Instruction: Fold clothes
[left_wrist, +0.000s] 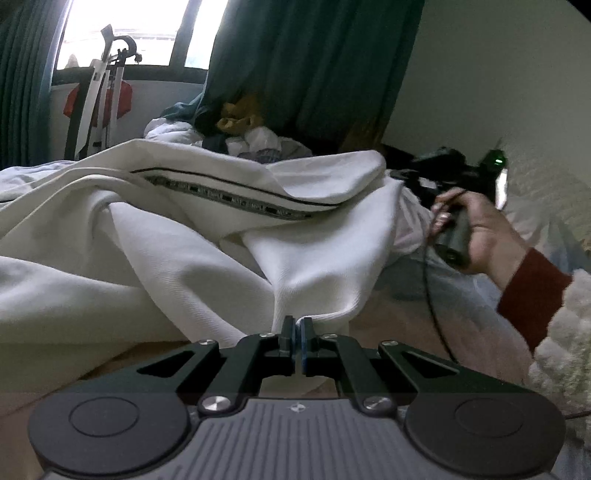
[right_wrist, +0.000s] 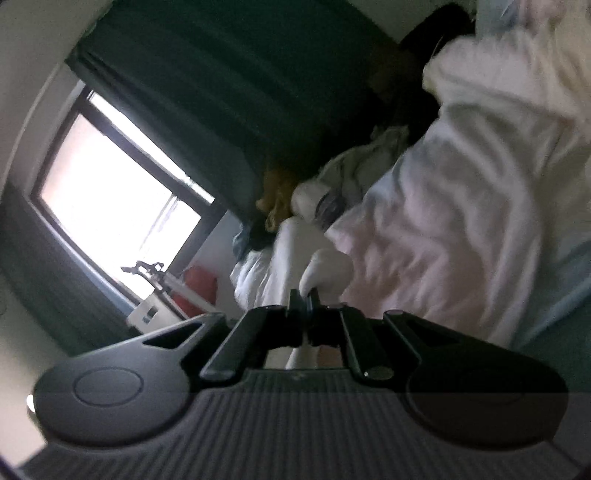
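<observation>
A white garment (left_wrist: 192, 236) with a dark lettered stripe lies rumpled across the bed. My left gripper (left_wrist: 295, 325) is shut on a near edge of it, the cloth bunched between the jaws. My right gripper (right_wrist: 304, 297) is shut on another white fold of the garment (right_wrist: 325, 266); its view is tilted and blurred. In the left wrist view the right hand and its gripper body (left_wrist: 458, 173) show at the right, beside the garment's far end.
A pile of other clothes (left_wrist: 251, 133) lies at the back by the dark green curtain (left_wrist: 314, 66). A window (left_wrist: 129, 29) and a white-and-red stand (left_wrist: 99, 99) are at the left. A fluffy white blanket (left_wrist: 561, 332) lies at the right.
</observation>
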